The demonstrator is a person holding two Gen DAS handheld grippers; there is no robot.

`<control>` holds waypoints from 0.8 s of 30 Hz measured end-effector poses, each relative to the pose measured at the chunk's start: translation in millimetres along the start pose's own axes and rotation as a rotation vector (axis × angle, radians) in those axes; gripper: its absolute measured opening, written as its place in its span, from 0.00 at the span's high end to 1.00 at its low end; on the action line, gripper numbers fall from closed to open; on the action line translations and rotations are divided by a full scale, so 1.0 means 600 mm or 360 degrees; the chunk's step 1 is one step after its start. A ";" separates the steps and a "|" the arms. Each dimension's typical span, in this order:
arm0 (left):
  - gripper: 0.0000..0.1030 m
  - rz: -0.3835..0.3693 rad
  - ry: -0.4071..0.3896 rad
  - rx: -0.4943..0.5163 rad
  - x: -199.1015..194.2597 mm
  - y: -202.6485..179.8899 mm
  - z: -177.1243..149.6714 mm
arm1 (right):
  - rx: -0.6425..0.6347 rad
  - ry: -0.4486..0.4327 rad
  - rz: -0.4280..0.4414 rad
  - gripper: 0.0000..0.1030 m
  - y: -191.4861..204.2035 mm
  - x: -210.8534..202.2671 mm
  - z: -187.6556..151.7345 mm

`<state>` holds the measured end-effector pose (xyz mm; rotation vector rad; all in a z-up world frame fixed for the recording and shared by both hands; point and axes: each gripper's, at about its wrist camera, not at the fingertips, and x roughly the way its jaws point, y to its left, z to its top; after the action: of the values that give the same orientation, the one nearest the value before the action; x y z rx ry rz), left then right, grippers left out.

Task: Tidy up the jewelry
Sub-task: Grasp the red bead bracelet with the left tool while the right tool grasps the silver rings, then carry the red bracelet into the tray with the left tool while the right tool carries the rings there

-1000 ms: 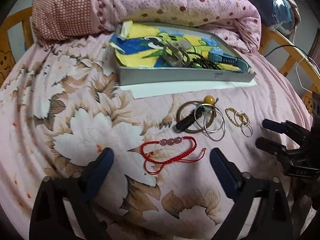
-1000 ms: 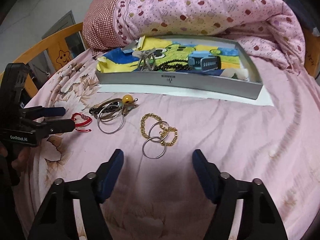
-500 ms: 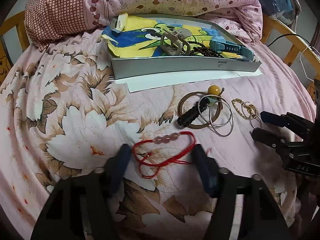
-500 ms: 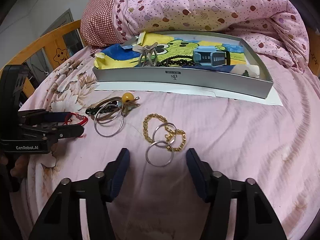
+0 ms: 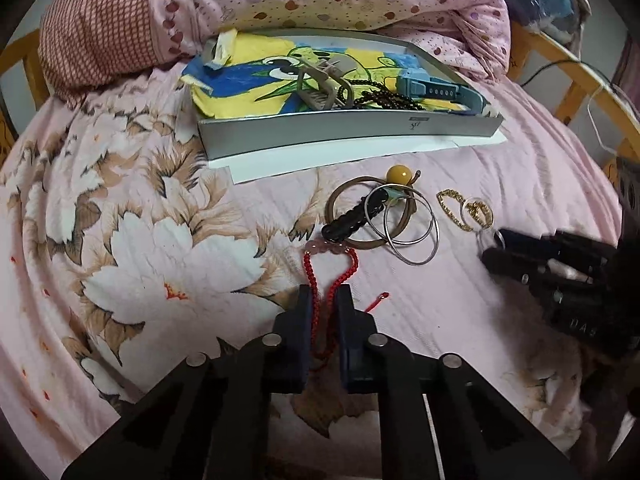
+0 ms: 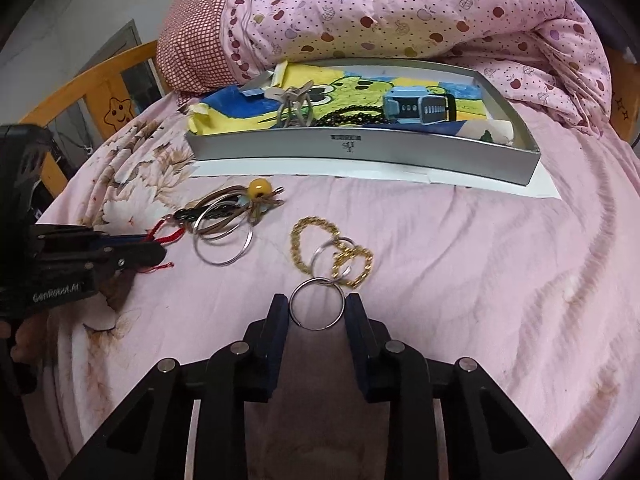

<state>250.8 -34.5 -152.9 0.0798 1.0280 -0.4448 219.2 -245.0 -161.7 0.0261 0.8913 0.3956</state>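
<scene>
My left gripper (image 5: 323,300) is shut on a red cord bracelet (image 5: 352,264) with pink beads that lies on the bed sheet. My right gripper (image 6: 316,308) has its jaws close on both sides of a silver ring (image 6: 317,309), which links to a gold chain bracelet (image 6: 304,236). A pile of silver bangles (image 5: 412,228), a brown loop, a black clip and a yellow bead (image 5: 399,174) lies between the two grippers. A grey tray (image 6: 360,148) at the back holds a watch, a dark bead string and a hair clip.
A rolled pink quilt (image 6: 400,12) lies behind the tray. White paper (image 5: 340,156) sticks out under the tray's front. Wooden bed rails (image 6: 92,88) run along both sides.
Both grippers closed from wide open. The left one moved forward and pinched the red bracelet's cord. The right one moved forward and narrowed around the silver ring.
</scene>
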 end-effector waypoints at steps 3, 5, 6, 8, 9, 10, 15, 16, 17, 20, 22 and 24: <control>0.94 -0.0041 0.0019 -0.0067 -0.005 0.005 0.003 | 0.0027 0.0002 0.0037 0.73 0.004 -0.008 -0.007; 0.95 -0.0080 0.0034 -0.0107 -0.011 0.006 0.005 | 0.0054 0.0001 0.0064 0.73 0.004 -0.014 -0.010; 0.95 -0.0103 0.0040 -0.0119 -0.013 0.005 0.005 | 0.0067 0.0001 0.0079 0.73 0.004 -0.018 -0.011; 0.95 -0.0127 0.0044 -0.0119 -0.018 -0.001 0.005 | 0.0078 -0.0003 0.0087 0.73 0.004 -0.023 -0.014; 0.95 -0.0133 0.0043 -0.0111 -0.020 -0.005 0.005 | 0.0088 -0.0007 0.0091 0.73 0.003 -0.027 -0.015; 0.95 -0.0137 0.0042 -0.0097 -0.022 -0.010 0.003 | 0.0095 -0.0011 0.0093 0.73 0.002 -0.030 -0.017; 0.95 -0.0160 0.0042 -0.0052 -0.025 -0.031 -0.005 | 0.0114 -0.0041 0.0097 0.73 0.001 -0.046 -0.019; 0.95 -0.0166 0.0041 -0.0044 -0.026 -0.035 -0.006 | 0.0114 -0.0048 0.0099 0.73 0.002 -0.048 -0.019; 0.95 -0.0170 0.0034 -0.0039 -0.027 -0.038 -0.008 | 0.0110 -0.0057 0.0103 0.73 0.003 -0.051 -0.018; 0.95 -0.0187 0.0006 -0.0039 -0.032 -0.043 -0.009 | 0.0083 -0.0097 0.0110 0.73 0.009 -0.062 -0.014; 0.95 -0.0190 -0.0025 -0.0048 -0.037 -0.044 -0.008 | 0.0062 -0.0123 0.0115 0.73 0.013 -0.069 -0.010; 0.95 -0.0189 -0.0054 -0.0063 -0.043 -0.042 -0.008 | 0.0041 -0.0150 0.0120 0.73 0.017 -0.076 -0.005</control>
<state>226.0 -48.1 -130.0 -0.0246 1.0108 -0.5319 187.9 -251.9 -127.2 0.1017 0.8043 0.4496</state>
